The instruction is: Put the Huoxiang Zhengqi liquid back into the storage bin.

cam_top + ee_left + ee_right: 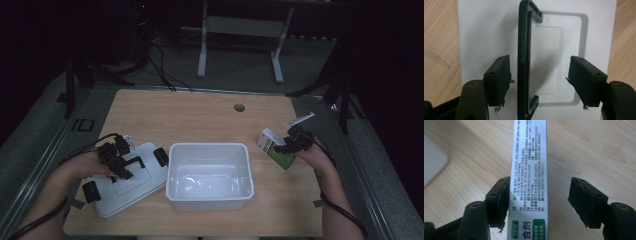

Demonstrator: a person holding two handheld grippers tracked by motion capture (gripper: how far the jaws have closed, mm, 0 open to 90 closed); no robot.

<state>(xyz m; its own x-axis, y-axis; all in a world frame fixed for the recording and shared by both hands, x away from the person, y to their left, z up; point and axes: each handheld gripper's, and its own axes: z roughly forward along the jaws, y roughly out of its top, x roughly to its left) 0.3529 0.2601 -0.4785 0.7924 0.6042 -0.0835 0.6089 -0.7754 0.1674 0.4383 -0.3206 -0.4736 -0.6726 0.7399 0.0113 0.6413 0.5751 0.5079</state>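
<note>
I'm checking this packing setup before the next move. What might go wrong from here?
1. The right gripper has the box between its fingers, but only one finger seems to touch it; lifted now, the box might slip or tip.
2. The left gripper straddles the lid's black handle off-centre, with a gap on one side, so the lid could swing when raised.
3. The lid lies beside the bin and may knock it.

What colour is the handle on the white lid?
Black; the handle stands out against the white lid, clearest in the left gripper view.
</note>
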